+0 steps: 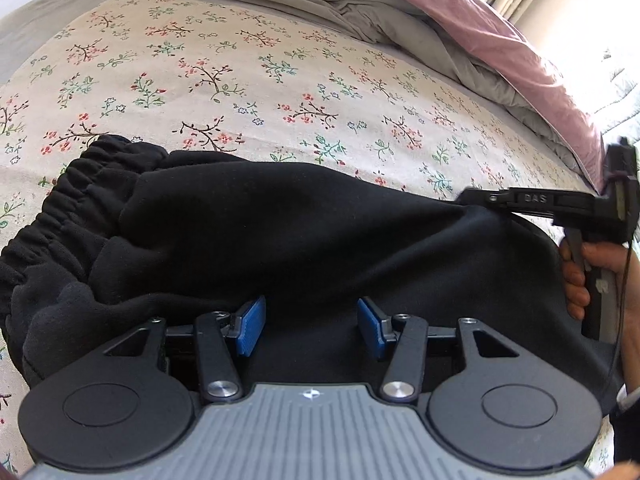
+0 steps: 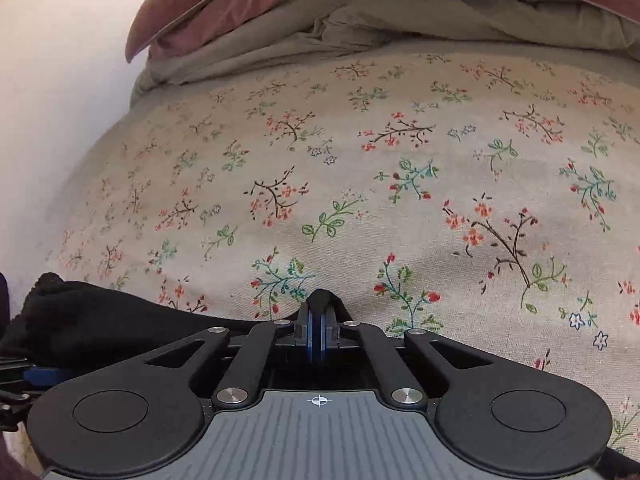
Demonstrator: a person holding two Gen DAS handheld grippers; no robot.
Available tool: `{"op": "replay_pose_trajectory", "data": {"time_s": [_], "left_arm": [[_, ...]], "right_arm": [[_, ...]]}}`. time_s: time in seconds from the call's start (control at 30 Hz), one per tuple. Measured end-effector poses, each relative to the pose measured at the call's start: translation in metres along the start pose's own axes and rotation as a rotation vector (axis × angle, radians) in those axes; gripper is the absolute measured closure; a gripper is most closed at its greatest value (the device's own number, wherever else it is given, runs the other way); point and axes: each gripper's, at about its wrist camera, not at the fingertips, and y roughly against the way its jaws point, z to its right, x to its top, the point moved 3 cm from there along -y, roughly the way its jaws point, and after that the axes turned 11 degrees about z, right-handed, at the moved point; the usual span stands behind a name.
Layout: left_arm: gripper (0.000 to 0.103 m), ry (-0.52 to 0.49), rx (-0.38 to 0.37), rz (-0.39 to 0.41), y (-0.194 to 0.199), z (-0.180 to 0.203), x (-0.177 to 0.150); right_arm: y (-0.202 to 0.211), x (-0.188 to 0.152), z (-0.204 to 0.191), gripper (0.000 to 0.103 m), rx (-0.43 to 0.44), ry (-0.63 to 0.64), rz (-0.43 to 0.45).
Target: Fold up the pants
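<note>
Floral bedsheet under black pants; right gripper pinches them, left gripper gapes.

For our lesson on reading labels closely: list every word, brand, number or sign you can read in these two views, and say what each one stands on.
"DAS": raised letters on the body of the right gripper, seen from the left wrist view; a bit soft, so read with some doubt.
No other words or numbers can be read on the black pants, the floral sheet or the left gripper.
</note>
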Motion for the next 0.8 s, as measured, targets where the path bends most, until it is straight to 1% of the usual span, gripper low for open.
{"op": "replay_pose_trajectory", "data": {"time_s": [0.03, 0.1, 0.13, 0.17, 0.23, 0.3, 0.33, 0.37, 0.4, 0.43, 0.5, 0.53, 0.57, 0.63, 0.67, 0.7, 0.73, 0.77, 0.8], "left_arm": [[0.044, 0.012, 0.004, 0.007, 0.001, -0.001, 0.000], [0.043, 0.030, 0.010, 0.017, 0.004, -0.002, 0.001], [0.043, 0.030, 0.016, 0.024, 0.006, -0.003, 0.002], [0.042, 0.028, 0.019, 0.030, 0.008, -0.004, 0.002], [0.042, 0.032, 0.021, 0.036, 0.010, -0.009, 0.002], [0.043, 0.049, 0.016, 0.035, 0.011, -0.012, 0.001], [0.043, 0.055, 0.013, 0.035, 0.012, -0.014, 0.001], [0.043, 0.056, 0.013, 0.035, 0.012, -0.014, 0.000], [0.043, 0.050, 0.016, 0.035, 0.013, -0.013, 0.000], [0.043, 0.041, 0.020, 0.036, 0.014, -0.013, -0.001], [0.043, 0.022, 0.027, 0.036, 0.015, -0.011, -0.003], [0.043, 0.014, 0.029, 0.035, 0.015, -0.011, -0.004], [0.043, 0.010, 0.030, 0.033, 0.014, -0.012, -0.004], [0.043, 0.009, 0.033, 0.029, 0.014, -0.011, -0.004], [0.042, 0.012, 0.037, 0.027, 0.014, -0.010, -0.004], [0.040, 0.015, 0.038, 0.025, 0.016, -0.009, -0.004], [0.036, 0.020, 0.034, 0.030, 0.018, -0.007, -0.004], [0.031, 0.020, 0.027, 0.037, 0.021, -0.005, -0.004], [0.029, 0.012, 0.027, 0.046, 0.023, -0.003, -0.005]], "right_arm": [[0.006, 0.001, -0.003, 0.102, -0.031, 0.019, 0.014], [0.029, 0.005, -0.007, 0.084, -0.156, 0.111, 0.122], [0.047, 0.007, -0.009, 0.082, -0.202, 0.154, 0.186], [0.064, 0.007, -0.008, 0.082, -0.222, 0.179, 0.230], [0.094, 0.001, 0.000, 0.082, -0.222, 0.199, 0.255], [0.107, -0.015, 0.012, 0.081, -0.236, 0.216, 0.213], [0.107, -0.029, 0.021, 0.081, -0.262, 0.240, 0.147], [0.107, -0.042, 0.034, 0.081, -0.305, 0.262, 0.083], [0.113, -0.055, 0.052, 0.082, -0.368, 0.265, 0.045], [0.127, -0.064, 0.075, 0.082, -0.408, 0.231, 0.046], [0.161, -0.074, 0.121, 0.082, -0.433, 0.101, 0.072], [0.179, -0.079, 0.145, 0.082, -0.469, 0.047, 0.069], [0.194, -0.085, 0.165, 0.081, -0.515, 0.021, 0.065], [0.216, -0.096, 0.196, 0.079, -0.647, -0.002, 0.046], [0.227, -0.103, 0.211, 0.075, -0.700, -0.026, 0.039], [0.237, -0.106, 0.218, 0.075, -0.730, -0.057, 0.044], [0.247, -0.109, 0.222, 0.075, -0.775, -0.085, 0.046], [0.256, -0.111, 0.220, 0.074, -0.823, -0.084, 0.064], [0.262, -0.112, 0.212, 0.069, -0.823, -0.065, 0.092]]}}
